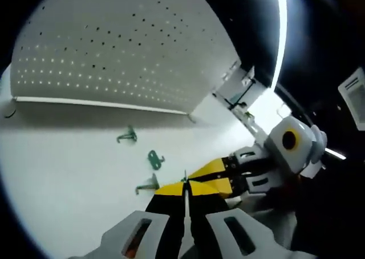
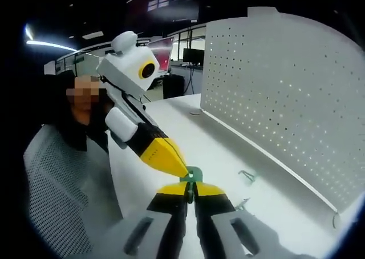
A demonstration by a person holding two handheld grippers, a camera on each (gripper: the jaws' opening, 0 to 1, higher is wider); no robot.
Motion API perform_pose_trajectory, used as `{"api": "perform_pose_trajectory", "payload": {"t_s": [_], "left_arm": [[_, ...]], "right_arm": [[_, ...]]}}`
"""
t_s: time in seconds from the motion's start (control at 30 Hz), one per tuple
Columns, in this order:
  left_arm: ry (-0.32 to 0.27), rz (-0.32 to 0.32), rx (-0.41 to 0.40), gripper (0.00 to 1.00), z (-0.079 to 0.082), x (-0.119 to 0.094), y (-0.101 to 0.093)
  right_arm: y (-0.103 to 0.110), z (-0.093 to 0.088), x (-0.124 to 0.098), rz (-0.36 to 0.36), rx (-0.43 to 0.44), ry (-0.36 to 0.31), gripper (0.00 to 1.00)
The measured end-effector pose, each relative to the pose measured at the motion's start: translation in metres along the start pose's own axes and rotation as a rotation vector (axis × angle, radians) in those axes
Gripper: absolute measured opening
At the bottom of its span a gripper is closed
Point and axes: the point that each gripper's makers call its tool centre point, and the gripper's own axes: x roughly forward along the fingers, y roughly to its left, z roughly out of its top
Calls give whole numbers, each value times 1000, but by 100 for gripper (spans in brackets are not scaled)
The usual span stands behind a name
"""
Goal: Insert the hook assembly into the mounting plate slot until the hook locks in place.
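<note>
A small green hook piece (image 2: 195, 173) is held above the white table, and both grippers meet at it. My right gripper (image 2: 191, 187) is shut on it from below in the right gripper view. My left gripper (image 2: 183, 172) comes in from the left, its yellow tips closed against the same piece. In the left gripper view, my left gripper (image 1: 185, 185) is shut with a sliver of the green piece (image 1: 184, 178) at its tips, and the right gripper (image 1: 195, 175) enters from the right. The white perforated mounting plate (image 1: 125, 48) (image 2: 285, 88) stands upright behind.
Three loose green hooks (image 1: 128, 136) (image 1: 155, 159) (image 1: 147, 185) lie on the white table (image 1: 68, 168) in front of the plate; two hooks (image 2: 247, 175) (image 2: 242, 203) show in the right gripper view. A person sits beside the table, grey mesh sleeve (image 2: 57, 185) close by.
</note>
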Motion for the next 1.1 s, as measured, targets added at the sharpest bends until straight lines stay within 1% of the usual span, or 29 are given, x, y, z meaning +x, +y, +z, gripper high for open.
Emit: {"api": "perform_pose_trajectory", "payload": {"t_s": [0.1,0.17,0.33,0.43,0.6,0.63,0.7,0.73,0.87,0.93,1.0,1.1], "left_arm": [[1,0,67,2,1,0,-2],[-2,3,93,2,1,0,-3],[-22,5,133,3,4,-1,-4],[-36,10,157,7,7,-3,-4],[-41,70,267,14,9,-7,2],[-40,90,302,15,10,-8,4],[-40,123,342,21,10,-10,7],[-40,126,348,22,10,-10,7],[-41,161,412,26,11,-12,11],[-49,177,443,27,12,-14,12],[-56,199,472,30,13,-15,14],[-56,210,493,33,11,-16,16]], "right_arm": [[0,1,0,1,8,-2,1],[-1,0,-1,-2,10,-2,1],[-3,0,-1,-11,11,-1,1],[-5,0,-2,-16,15,-3,1],[-6,0,-2,-23,21,-6,1],[-6,0,-3,-24,23,-7,1],[-7,0,-3,-26,24,-7,1],[-7,0,-3,-28,27,-8,1],[-8,0,-4,-30,39,-12,1],[-8,0,-4,-32,44,-12,1],[-9,0,-4,-34,46,-11,1],[-10,0,-4,-38,45,-11,1]]}}
